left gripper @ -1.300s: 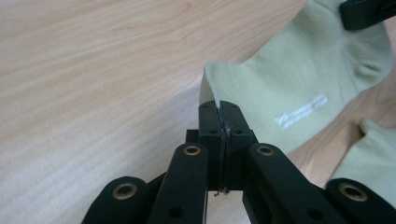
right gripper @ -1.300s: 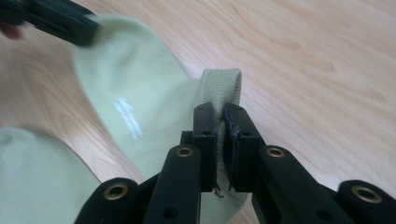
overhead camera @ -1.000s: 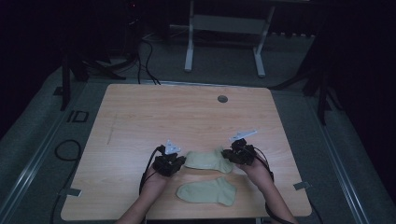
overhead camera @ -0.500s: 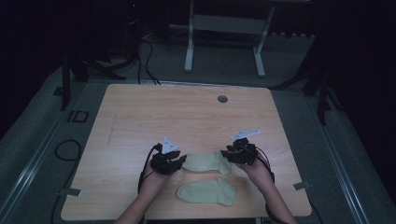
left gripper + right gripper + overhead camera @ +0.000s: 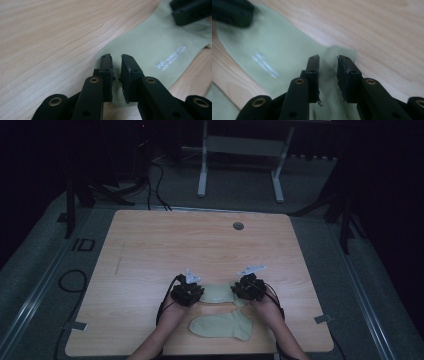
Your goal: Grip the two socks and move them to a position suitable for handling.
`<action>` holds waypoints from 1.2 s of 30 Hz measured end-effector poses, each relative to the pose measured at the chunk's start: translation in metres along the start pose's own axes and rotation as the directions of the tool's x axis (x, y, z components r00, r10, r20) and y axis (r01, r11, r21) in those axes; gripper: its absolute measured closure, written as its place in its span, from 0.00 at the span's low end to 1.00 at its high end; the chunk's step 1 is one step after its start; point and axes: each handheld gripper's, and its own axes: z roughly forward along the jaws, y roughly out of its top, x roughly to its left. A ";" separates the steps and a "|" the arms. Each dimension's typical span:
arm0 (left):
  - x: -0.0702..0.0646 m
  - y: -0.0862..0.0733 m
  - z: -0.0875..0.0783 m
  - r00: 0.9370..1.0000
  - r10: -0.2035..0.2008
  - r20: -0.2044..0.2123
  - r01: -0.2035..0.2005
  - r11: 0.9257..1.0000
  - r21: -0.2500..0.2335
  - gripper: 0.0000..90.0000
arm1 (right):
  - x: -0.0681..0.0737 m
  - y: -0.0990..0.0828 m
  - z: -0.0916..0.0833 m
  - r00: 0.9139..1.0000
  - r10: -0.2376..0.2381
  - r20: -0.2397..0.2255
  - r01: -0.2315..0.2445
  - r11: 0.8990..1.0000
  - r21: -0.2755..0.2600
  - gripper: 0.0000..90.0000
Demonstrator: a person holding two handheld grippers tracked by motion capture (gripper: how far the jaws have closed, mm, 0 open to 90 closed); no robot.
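Two pale green socks lie on the wooden table (image 5: 150, 250). The far sock (image 5: 217, 293) stretches between my two grippers. My left gripper (image 5: 196, 295) hovers over its rounded toe end (image 5: 155, 42); the jaws (image 5: 116, 58) have just been closing and stand a narrow slit apart, with the sock's edge under the slit. My right gripper (image 5: 238, 292) is at the cuff end (image 5: 274, 47); its jaws (image 5: 328, 60) have also been closing and straddle a raised fold of cuff without the pads pressing on it. The near sock (image 5: 220, 326) lies flat by the front edge.
A round cable hole (image 5: 238, 226) sits near the table's far edge. Cables (image 5: 70, 285) trail on the floor at the left, and a white stand (image 5: 240, 165) is beyond the table. The person's forearms (image 5: 160, 335) come in over the front edge.
Both grippers have shifted slightly inward over the ends of the far sock and sunk a little. Both socks lie where they were.
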 end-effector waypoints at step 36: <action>-0.004 -0.003 -0.017 0.998 0.009 0.054 -0.009 1.000 -0.005 0.78 | 0.008 -0.031 -0.029 0.998 -0.029 -0.054 0.028 0.999 -0.021 0.74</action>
